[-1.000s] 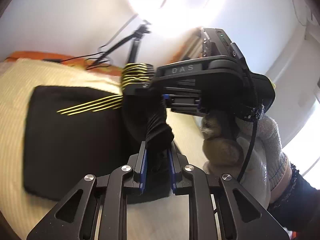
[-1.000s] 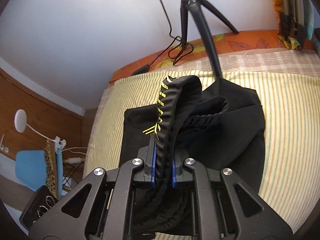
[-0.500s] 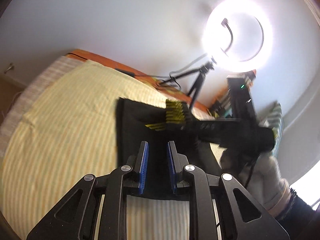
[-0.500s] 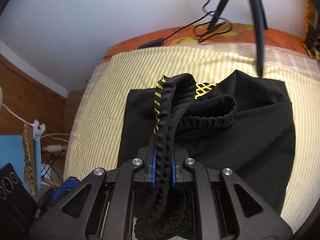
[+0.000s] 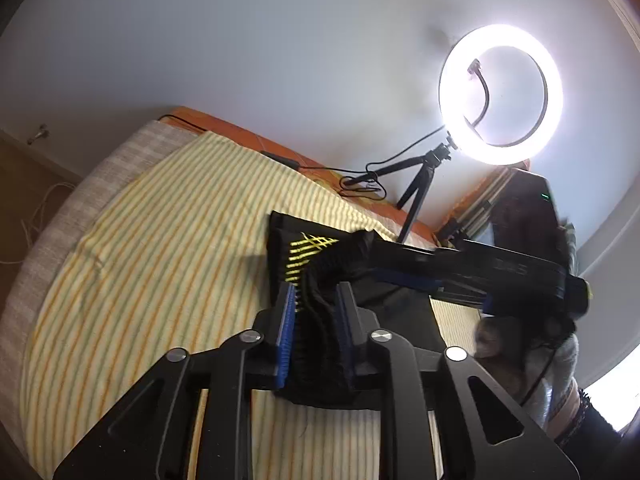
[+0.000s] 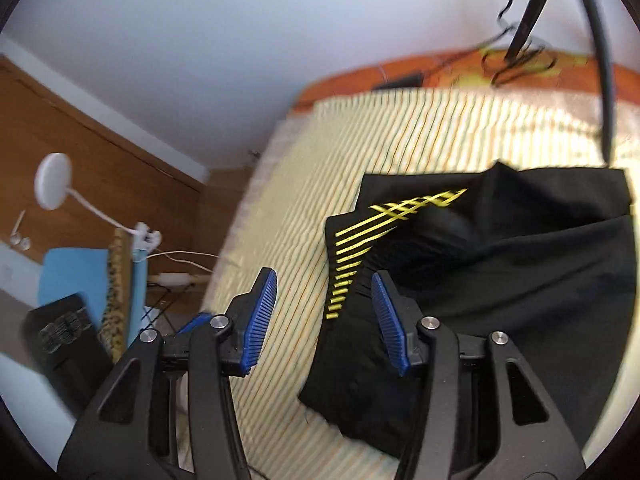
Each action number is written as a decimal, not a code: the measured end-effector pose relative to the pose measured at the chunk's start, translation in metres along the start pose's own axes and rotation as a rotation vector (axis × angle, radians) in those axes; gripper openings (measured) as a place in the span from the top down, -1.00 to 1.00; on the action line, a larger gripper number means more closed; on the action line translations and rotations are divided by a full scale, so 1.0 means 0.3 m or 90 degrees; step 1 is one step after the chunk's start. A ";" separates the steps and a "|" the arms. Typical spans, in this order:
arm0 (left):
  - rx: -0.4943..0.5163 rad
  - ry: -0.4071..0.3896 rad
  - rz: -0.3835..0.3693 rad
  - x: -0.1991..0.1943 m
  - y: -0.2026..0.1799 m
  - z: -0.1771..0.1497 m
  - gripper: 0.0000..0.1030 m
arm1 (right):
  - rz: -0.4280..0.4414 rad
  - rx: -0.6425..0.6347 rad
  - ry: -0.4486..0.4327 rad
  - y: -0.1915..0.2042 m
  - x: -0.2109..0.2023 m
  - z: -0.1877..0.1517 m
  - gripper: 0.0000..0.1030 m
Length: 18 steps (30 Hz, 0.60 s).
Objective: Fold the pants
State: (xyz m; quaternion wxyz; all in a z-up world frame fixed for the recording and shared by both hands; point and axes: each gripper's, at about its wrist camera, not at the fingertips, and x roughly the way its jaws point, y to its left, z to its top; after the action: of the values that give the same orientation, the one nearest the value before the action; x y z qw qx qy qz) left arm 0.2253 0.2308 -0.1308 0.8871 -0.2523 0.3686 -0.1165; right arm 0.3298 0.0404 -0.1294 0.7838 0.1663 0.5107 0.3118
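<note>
Black pants point(image 6: 500, 280) with yellow stripes point(image 6: 360, 248) lie bunched and partly folded on the striped bed point(image 6: 288, 208). My right gripper point(image 6: 324, 300) is open and empty, just above the pants' striped waistband edge. In the left wrist view the pants point(image 5: 320, 264) lie in front of my left gripper point(image 5: 316, 300), whose jaws stand apart with the ribbed waistband lying loosely between them. The right gripper body point(image 5: 480, 276) and gloved hand show at the right of that view.
A ring light point(image 5: 500, 94) on a tripod point(image 5: 420, 184) stands at the bed's far edge with cables. An orange border point(image 6: 400, 76) runs along the wall. Left of the bed are a wooden wall, a white lamp point(image 6: 54, 176) and a blue chair point(image 6: 80, 280).
My right gripper has let go of the waistband and opened wide. My left gripper released the bunched fabric about a second ago and has moved back over the pants.
</note>
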 end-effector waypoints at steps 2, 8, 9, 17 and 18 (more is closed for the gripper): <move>0.008 0.005 0.001 0.012 -0.018 -0.004 0.15 | -0.014 -0.006 -0.019 -0.041 -0.081 -0.039 -0.01; 0.066 0.062 0.001 0.117 -0.110 -0.047 0.15 | -0.135 -0.026 -0.032 -0.219 -0.259 -0.212 -0.01; 0.085 0.073 0.014 0.143 -0.127 -0.056 0.15 | -0.155 -0.035 -0.027 -0.242 -0.271 -0.241 -0.01; 0.158 0.130 0.119 0.305 -0.178 -0.125 0.18 | -0.142 -0.063 -0.009 -0.320 -0.270 -0.346 -0.02; 0.169 0.129 0.133 0.308 -0.182 -0.131 0.34 | -0.141 -0.073 -0.001 -0.316 -0.270 -0.351 -0.02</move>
State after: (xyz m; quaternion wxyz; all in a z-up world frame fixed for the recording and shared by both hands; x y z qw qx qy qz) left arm 0.2608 0.1342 -0.1802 0.8783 -0.0805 0.4614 -0.0957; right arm 0.2418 -0.0900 -0.1725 0.8221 0.0644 0.5064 0.2519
